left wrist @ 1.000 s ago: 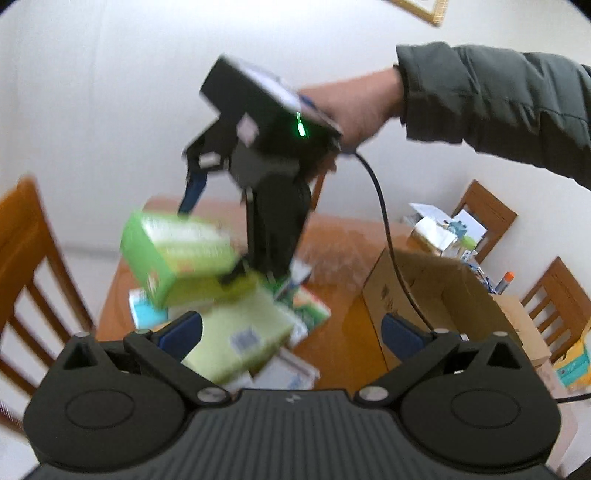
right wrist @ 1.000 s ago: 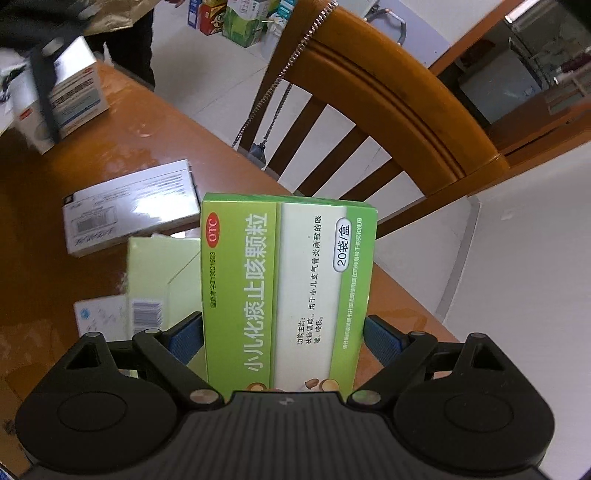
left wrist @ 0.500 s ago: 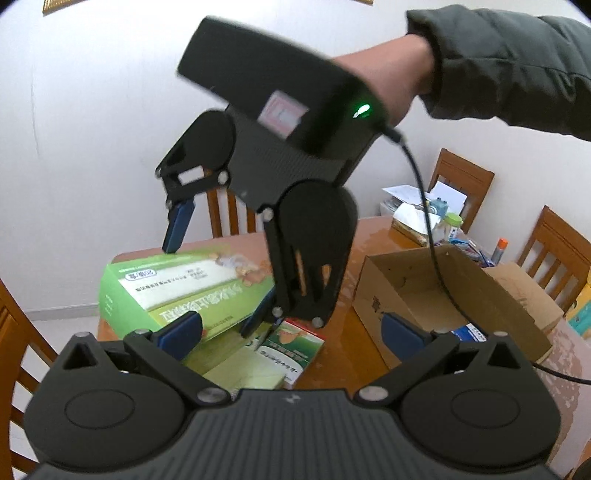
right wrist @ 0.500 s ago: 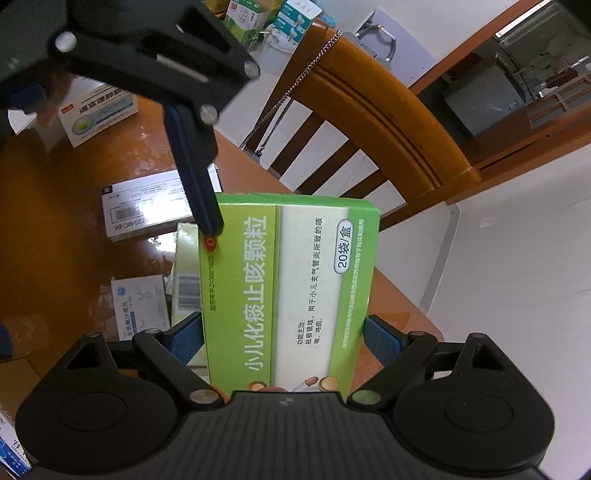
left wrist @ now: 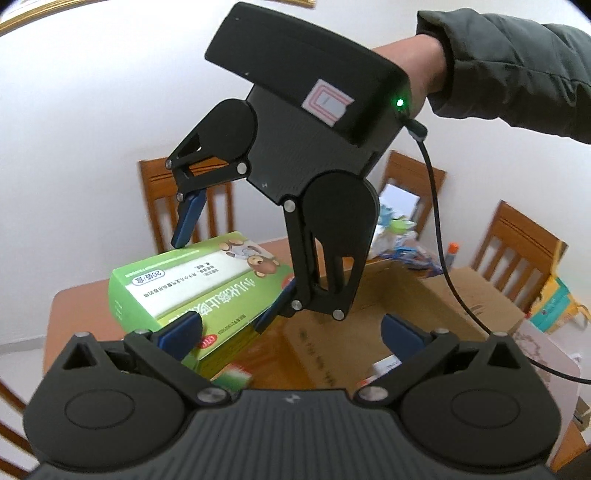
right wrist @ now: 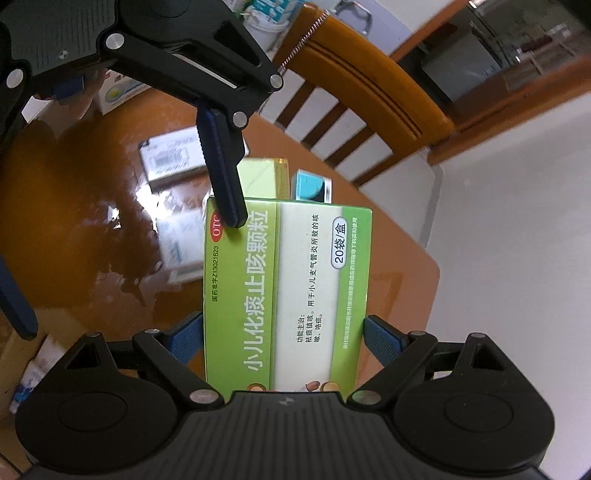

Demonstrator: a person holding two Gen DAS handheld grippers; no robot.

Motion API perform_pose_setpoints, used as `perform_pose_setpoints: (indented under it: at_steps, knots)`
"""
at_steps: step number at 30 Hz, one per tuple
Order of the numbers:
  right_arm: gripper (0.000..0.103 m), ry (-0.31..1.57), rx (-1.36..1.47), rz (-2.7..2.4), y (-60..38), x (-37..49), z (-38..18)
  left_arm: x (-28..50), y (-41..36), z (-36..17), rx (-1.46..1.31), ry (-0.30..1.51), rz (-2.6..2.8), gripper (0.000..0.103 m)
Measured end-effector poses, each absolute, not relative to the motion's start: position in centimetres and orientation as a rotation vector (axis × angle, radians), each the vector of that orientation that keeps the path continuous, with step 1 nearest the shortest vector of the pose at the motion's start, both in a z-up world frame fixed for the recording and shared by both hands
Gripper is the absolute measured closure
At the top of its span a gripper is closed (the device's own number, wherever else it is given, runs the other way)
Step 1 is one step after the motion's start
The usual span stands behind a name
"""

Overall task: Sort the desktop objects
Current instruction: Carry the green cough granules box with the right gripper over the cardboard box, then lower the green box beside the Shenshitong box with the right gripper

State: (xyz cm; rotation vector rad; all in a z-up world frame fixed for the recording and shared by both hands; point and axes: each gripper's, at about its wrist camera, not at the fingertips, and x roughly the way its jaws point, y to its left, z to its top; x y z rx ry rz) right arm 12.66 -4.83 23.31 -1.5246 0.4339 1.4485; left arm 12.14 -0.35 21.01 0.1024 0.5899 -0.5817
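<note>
Lifting is seen since a second ago: green medicine box is carried up off the table, toward the cardboard box | right gripper is clamped on its sides, pointed steeply down | left gripper is spread empty, one finger overlapping the box's far corner, contact unclear.

A home dining room, by every sign: glossy wooden table ringed by matching slat-backed wooden chairs, plain white walls, a gilt picture frame high up (only its lower edge in view). Household clutter along the table's far edge, medicine boxes strewn near its corner, an open cardboard box alongside.
</note>
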Motion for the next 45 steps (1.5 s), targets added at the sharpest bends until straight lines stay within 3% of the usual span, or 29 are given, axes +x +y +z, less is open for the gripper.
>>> perform_pose_setpoints:
  at_steps: [19,45]
  knots:
    - [0.009,0.653,-1.454,1.314,-21.7,12.8,19.4,14.2,-14.8,17.0,0.105,0.716,-0.791,0.000]
    - [0.009,0.845,-1.350,1.185,-21.6,16.5,10.9,17.4,-14.5,10.8,0.007,0.928,-0.723,0.000]
